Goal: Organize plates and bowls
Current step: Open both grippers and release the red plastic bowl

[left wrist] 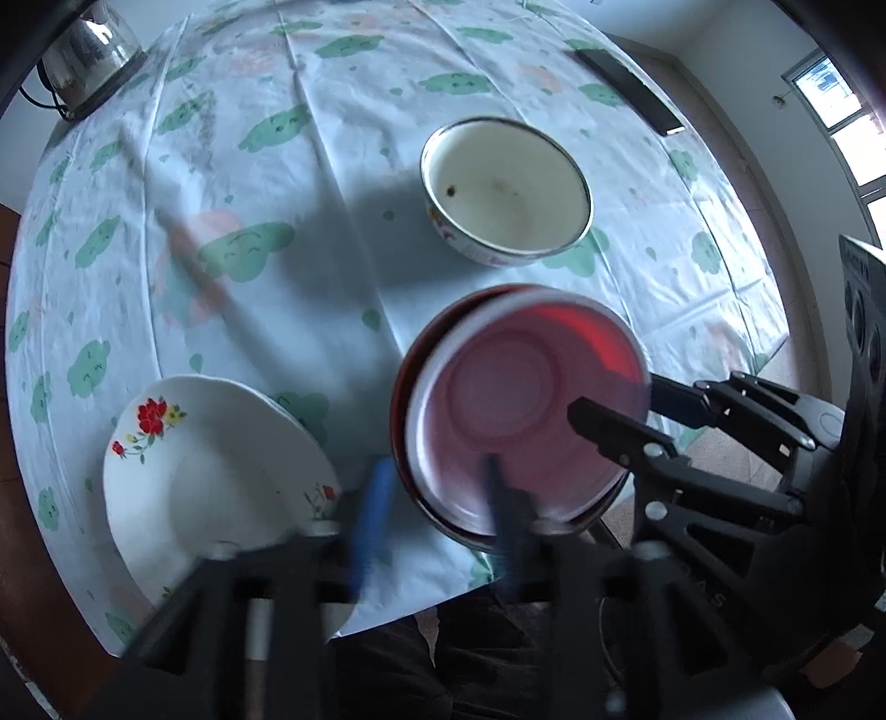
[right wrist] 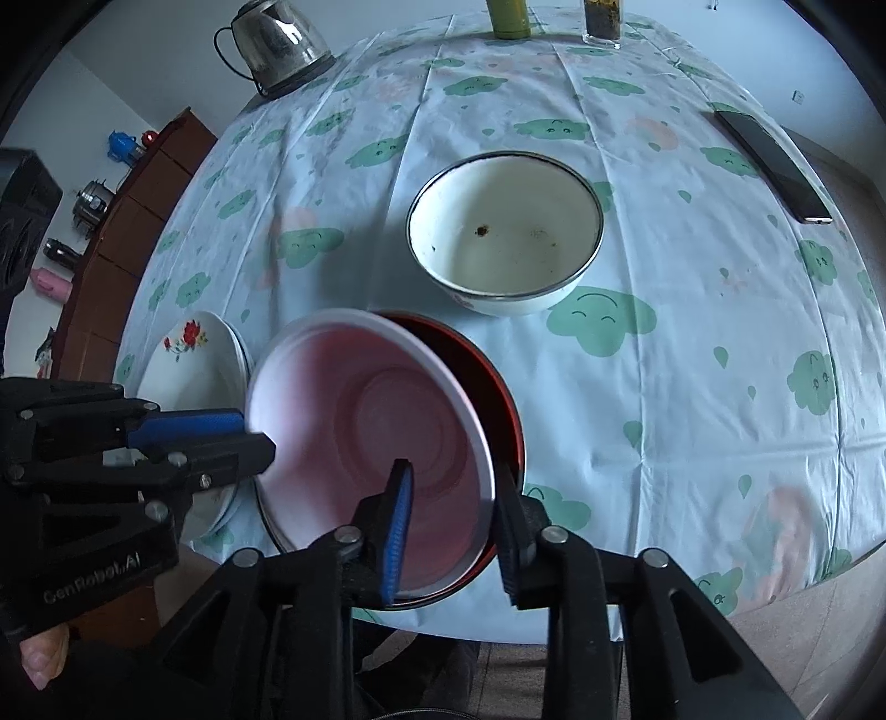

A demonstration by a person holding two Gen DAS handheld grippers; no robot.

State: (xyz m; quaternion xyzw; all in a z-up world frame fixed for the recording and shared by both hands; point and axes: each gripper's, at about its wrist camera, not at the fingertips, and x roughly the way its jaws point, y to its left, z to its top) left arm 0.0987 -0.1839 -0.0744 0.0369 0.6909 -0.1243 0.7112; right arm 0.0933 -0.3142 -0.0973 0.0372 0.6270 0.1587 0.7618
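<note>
A pink bowl (left wrist: 498, 399) (right wrist: 360, 421) with a white rim rests tilted inside a dark red bowl (left wrist: 400, 387) (right wrist: 498, 387) near the table's front edge. My left gripper (left wrist: 437, 498) (right wrist: 256, 432) is open, its fingers straddling the pink bowl's left rim without pressing on it. My right gripper (right wrist: 454, 487) (left wrist: 612, 396) is also open: one blue pad is inside the pink bowl, the other finger outside its right rim. To the left lie stacked white floral plates (left wrist: 194, 471) (right wrist: 194, 354). Behind stands a cream enamel bowl (left wrist: 509, 194) (right wrist: 509, 232).
A kettle (right wrist: 277, 44) (left wrist: 88, 50) stands at the back left of the cloud-patterned tablecloth (right wrist: 692, 332). A phone (right wrist: 775, 166) (left wrist: 631, 91) lies at the right edge. A bottle (right wrist: 506, 16) and a jar (right wrist: 601, 19) stand at the far edge. A brown cabinet (right wrist: 127, 221) is on the left.
</note>
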